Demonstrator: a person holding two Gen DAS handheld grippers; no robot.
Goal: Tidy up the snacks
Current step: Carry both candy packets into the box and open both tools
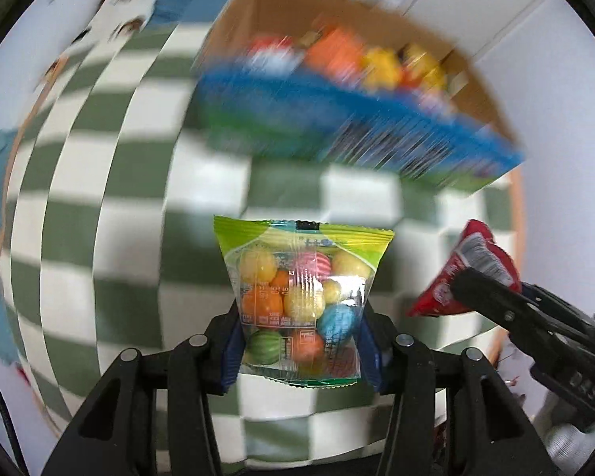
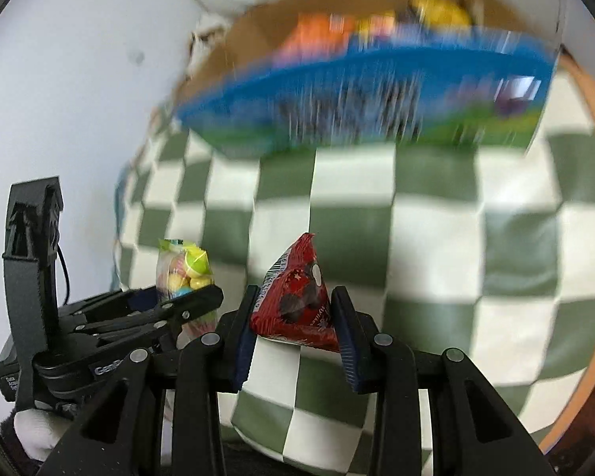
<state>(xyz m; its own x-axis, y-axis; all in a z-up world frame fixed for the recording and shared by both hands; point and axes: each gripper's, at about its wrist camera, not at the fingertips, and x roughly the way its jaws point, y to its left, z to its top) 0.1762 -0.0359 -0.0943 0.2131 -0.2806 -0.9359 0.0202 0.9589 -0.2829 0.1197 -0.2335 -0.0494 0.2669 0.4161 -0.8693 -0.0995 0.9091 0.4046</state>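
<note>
While you hold each snack pinched low by its sides, your left gripper (image 1: 299, 341) is clamped on the clear candy bag (image 1: 301, 297) and your right gripper (image 2: 295, 337) on the red packet (image 2: 297, 297), probably so both hang free above the checkered cloth (image 2: 436, 218). Ahead sits the cardboard box (image 1: 436, 39) with other snacks inside; a blue carton (image 1: 337, 123) lies across its near edge, likely blocking a straight drop.
</note>
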